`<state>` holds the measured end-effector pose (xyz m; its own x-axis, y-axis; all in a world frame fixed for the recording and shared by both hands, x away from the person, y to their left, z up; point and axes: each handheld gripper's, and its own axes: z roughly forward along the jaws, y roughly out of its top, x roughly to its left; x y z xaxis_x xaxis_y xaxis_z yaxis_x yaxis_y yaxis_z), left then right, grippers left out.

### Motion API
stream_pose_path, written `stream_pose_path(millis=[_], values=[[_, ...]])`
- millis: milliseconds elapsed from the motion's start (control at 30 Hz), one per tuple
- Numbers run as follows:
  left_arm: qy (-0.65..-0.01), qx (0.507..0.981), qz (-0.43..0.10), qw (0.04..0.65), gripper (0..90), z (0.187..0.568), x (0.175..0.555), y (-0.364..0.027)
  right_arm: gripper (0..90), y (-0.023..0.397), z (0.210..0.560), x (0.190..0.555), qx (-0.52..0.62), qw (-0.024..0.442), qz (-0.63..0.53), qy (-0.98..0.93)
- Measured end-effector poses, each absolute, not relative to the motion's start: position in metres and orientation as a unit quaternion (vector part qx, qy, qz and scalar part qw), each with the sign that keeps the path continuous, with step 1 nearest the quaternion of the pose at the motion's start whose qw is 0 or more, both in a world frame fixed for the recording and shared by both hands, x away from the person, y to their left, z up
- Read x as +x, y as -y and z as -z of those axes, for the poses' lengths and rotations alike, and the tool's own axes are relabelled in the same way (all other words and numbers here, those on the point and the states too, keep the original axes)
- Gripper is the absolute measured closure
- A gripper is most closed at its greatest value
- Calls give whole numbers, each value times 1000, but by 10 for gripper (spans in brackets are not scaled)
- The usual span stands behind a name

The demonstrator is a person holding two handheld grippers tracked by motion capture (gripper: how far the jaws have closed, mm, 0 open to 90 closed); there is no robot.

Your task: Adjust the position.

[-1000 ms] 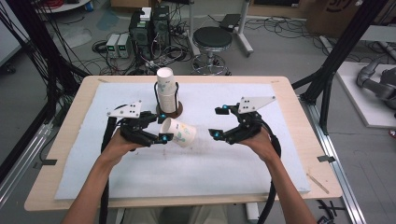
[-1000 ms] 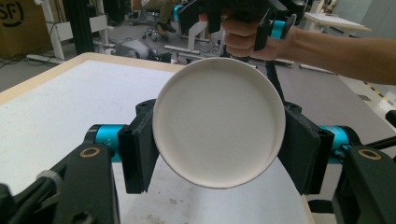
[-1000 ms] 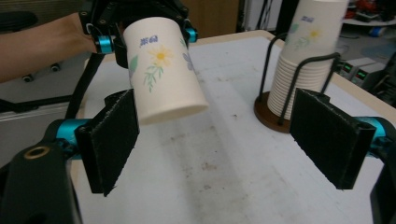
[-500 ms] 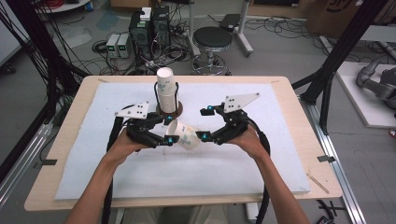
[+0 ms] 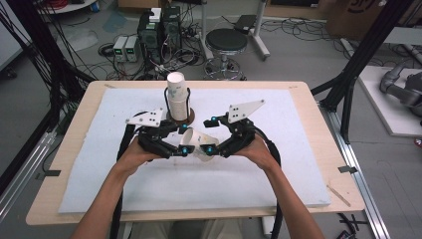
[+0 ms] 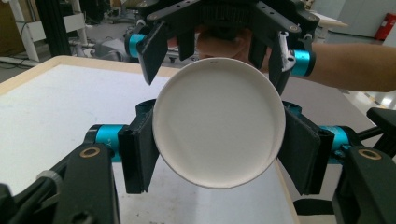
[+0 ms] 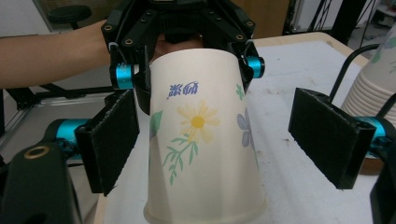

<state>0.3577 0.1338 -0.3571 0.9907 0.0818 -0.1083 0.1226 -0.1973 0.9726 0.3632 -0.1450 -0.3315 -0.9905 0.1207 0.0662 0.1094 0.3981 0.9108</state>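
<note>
A flowered paper cup [image 5: 195,141] lies on its side in the air above the white pad [image 5: 249,184]. My left gripper [image 5: 183,139] is shut on its narrow base end. In the left gripper view the cup's white base [image 6: 217,128] faces the camera, with both black pads [image 6: 137,156] pressed on its sides. My right gripper [image 5: 211,134] stands open around the cup's wide rim end. In the right gripper view the cup [image 7: 201,140] lies between its pads [image 7: 327,140], the right pad well clear of the cup wall.
A tall stack of paper cups [image 5: 176,94] stands in a black wire holder on a brown base [image 5: 181,118] just behind the grippers; its edge [image 7: 373,88] sits close on the right in the right gripper view. Equipment, cables and a stool [image 5: 226,42] lie beyond the table.
My right gripper has moved left toward the held cup, and its open jaws now flank the cup's rim end. The left gripper has kept its hold and hardly moved.
</note>
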Motion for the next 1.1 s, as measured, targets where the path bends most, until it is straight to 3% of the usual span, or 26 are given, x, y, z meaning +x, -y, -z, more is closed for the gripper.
stream_pose_path(millis=[1100], values=[[-52, 761, 12, 647, 357, 344, 353, -139, 202, 128, 352, 361, 53, -31, -530, -846]])
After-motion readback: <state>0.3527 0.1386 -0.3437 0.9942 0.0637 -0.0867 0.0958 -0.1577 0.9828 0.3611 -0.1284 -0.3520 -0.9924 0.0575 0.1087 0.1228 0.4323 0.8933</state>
